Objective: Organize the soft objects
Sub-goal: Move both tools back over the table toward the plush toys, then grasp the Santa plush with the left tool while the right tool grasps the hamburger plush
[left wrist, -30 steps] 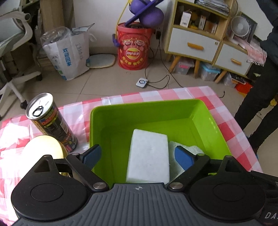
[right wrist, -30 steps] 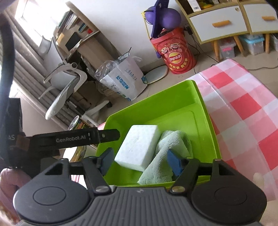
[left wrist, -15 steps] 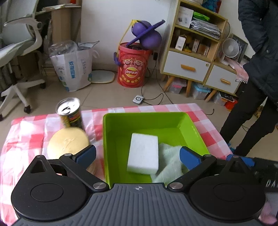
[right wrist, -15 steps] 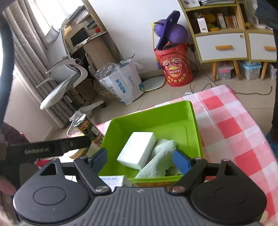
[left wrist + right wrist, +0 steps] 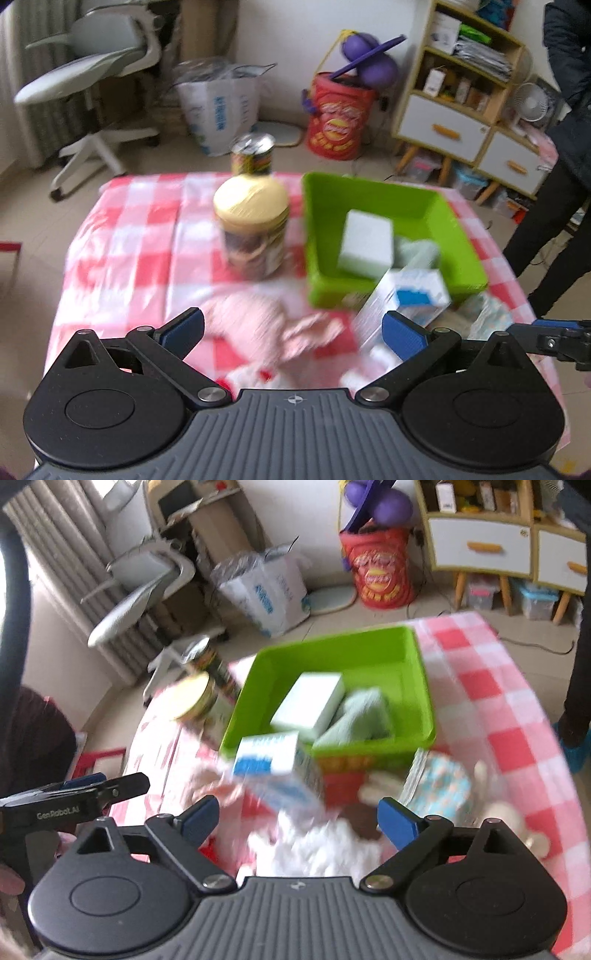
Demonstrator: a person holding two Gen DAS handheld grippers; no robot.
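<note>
A green bin [image 5: 373, 199] [image 5: 421, 672] on the checked table holds a white sponge block [image 5: 365, 240] [image 5: 306, 705] and a pale green cloth [image 5: 417, 251] [image 5: 362, 716]. A pink soft toy [image 5: 266, 325] lies on the table in front of my open, empty left gripper [image 5: 293, 332]. A white fluffy soft thing [image 5: 317, 845] lies just ahead of my open, empty right gripper [image 5: 297, 818]. A cream soft toy [image 5: 506, 816] lies to its right. Both views are blurred.
A blue and white carton [image 5: 402, 299] [image 5: 277, 771] stands in front of the bin. A jar with a yellow lid [image 5: 253, 229] [image 5: 195, 701] and a drink can [image 5: 255, 155] stand left of the bin. A patterned packet [image 5: 439, 779] lies near the bin. A person [image 5: 565, 147] stands right.
Both grippers have pulled back and up from the bin, so more of the table shows. The carton and soft toys in front of the bin have come into view. Both stay open.
</note>
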